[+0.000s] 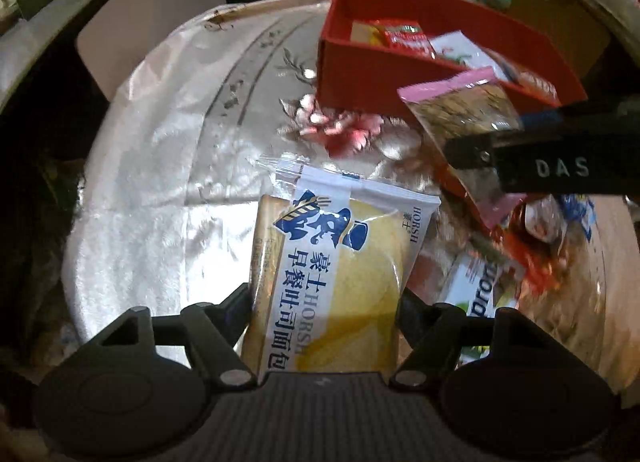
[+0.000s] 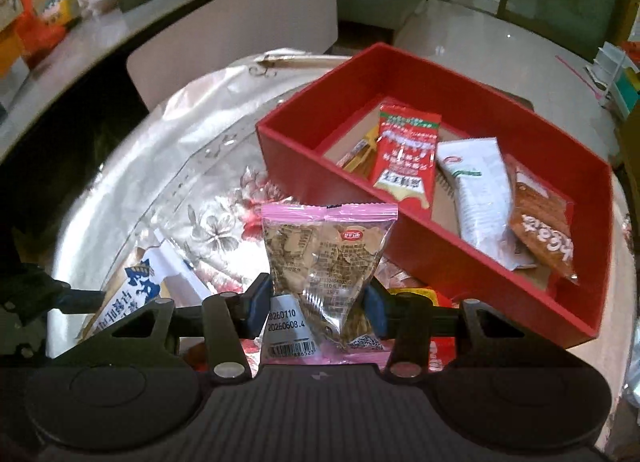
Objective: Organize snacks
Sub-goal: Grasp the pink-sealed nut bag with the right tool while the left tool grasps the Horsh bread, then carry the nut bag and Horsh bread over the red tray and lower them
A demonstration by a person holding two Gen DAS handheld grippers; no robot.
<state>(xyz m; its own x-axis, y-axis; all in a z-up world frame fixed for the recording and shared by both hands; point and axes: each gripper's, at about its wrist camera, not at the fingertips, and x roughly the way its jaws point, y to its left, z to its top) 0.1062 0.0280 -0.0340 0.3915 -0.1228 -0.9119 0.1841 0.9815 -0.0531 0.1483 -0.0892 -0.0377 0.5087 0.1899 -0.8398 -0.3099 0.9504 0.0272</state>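
Red box [image 2: 460, 262]: at the table's far right edge; holds a red sachet [image 2: 406, 154], white packet [image 2: 478, 190], brown packet [image 2: 544, 230].
Left gripper [image 1: 324, 302]: grasping the bread pack [image 1: 340, 270].
Right gripper [image 2: 316, 302]: clenched on the pink-edged snack bag [image 2: 324, 250], just beside the box's near wall.

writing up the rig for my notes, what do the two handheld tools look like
Both are matte black plastic. Each has a ribbed grey-black centre plate, two rounded side housings, and triangular linkage arms with silver pivot pins. The right tool has blue finger pads; seen from the side, its body bears white "DAS" lettering. The left tool shows dark fingers.
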